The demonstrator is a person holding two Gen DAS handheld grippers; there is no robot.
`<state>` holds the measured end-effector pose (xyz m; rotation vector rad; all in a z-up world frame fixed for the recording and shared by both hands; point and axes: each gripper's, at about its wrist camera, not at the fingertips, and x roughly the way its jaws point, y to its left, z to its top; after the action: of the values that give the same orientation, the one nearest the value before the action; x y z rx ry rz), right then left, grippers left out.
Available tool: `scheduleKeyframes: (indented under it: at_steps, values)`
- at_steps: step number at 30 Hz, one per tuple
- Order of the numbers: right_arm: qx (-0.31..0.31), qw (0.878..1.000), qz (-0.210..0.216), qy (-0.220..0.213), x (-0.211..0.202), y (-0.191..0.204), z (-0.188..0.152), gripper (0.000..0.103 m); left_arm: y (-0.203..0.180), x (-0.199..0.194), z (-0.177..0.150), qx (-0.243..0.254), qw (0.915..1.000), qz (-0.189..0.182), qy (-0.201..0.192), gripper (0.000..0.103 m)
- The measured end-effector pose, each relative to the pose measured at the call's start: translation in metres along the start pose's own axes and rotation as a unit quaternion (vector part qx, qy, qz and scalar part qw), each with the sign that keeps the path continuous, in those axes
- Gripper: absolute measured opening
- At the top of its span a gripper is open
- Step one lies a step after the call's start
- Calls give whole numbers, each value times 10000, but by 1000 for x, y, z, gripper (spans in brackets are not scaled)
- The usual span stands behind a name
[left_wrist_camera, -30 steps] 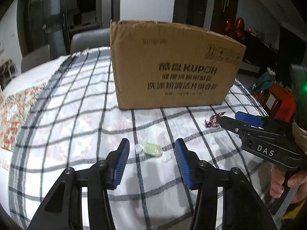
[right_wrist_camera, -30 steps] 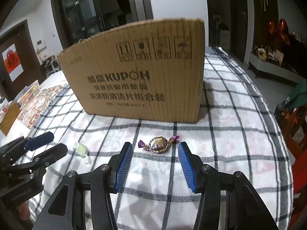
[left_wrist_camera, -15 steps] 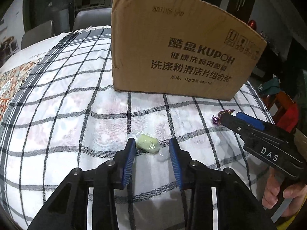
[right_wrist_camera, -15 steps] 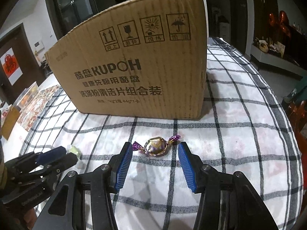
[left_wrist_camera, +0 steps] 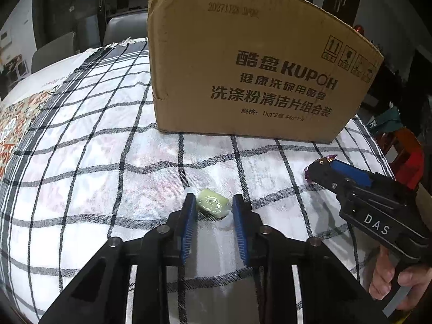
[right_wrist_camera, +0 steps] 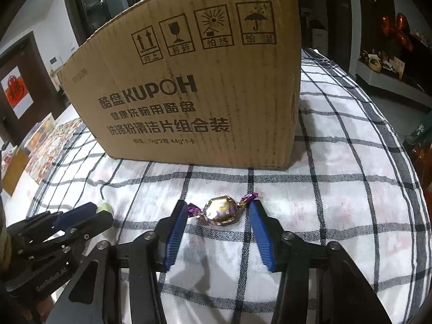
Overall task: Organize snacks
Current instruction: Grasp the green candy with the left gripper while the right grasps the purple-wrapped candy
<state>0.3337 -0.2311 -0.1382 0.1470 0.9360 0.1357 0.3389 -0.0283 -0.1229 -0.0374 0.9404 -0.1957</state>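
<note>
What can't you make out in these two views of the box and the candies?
- Inside of the cardboard box: both views, hidden by its front wall.
- Purple candy: left view, mostly behind the right tool.
- Green candy: right view, mostly behind the left tool.

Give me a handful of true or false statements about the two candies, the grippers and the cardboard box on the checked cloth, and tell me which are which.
1. The green candy lies between the fingertips of the left gripper. True.
2. The right gripper has lifted the gold and purple candy off the checked cloth. False: the candy lies on the cloth, and the jaws stand open on either side of it.
3. The cardboard box stands on the cloth behind both candies. True.
4. The green candy is inside the box. False: it lies on the cloth in front of the box.
5. The gold and purple candy has twisted purple ends. True.
</note>
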Motion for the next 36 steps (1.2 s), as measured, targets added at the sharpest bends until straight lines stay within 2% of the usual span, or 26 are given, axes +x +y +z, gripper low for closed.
scheduleKeyframes:
  at_steps: [5, 8, 9, 12, 14, 19, 28, 31, 36]
  values:
    - [-16, 10000, -16, -52, 1, 1, 0, 38, 2, -2, 0, -14, 10000, -24, -5, 26]
    - [-125, 9998, -116, -131, -3, 3, 1, 31, 3, -6, -1, -4, 10000, -33, -39, 25]
    - [-147, 9997, -132, -142, -4, 3, 1, 24, 3, -7, -1, 3, 10000, -39, -55, 25]
    - [-177, 9997, -131, -105, -5, 4, 1, 24, 1, -13, 0, 33, 9999, -68, -109, 25]
    - [-191, 9996, -152, -117, -6, 5, -1, 24, 0, -16, 0, 68, 9999, -79, -131, 7]
    - [-169, 9995, -134, -218, -17, 7, -2, 24, -2, -24, 0, 133, 9996, -182, -194, 2]
    - [-163, 9995, 17, -263, -29, 17, -7, 24, 2, -26, -1, 70, 9992, -339, -213, 3]
    - [-148, 9995, 83, -258, -30, 20, -8, 24, 3, -26, -3, 105, 9993, -317, -191, 12]
    - [-186, 9992, 201, -275, -33, 27, -11, 24, 9, -22, -9, 65, 9997, -226, -108, 20]
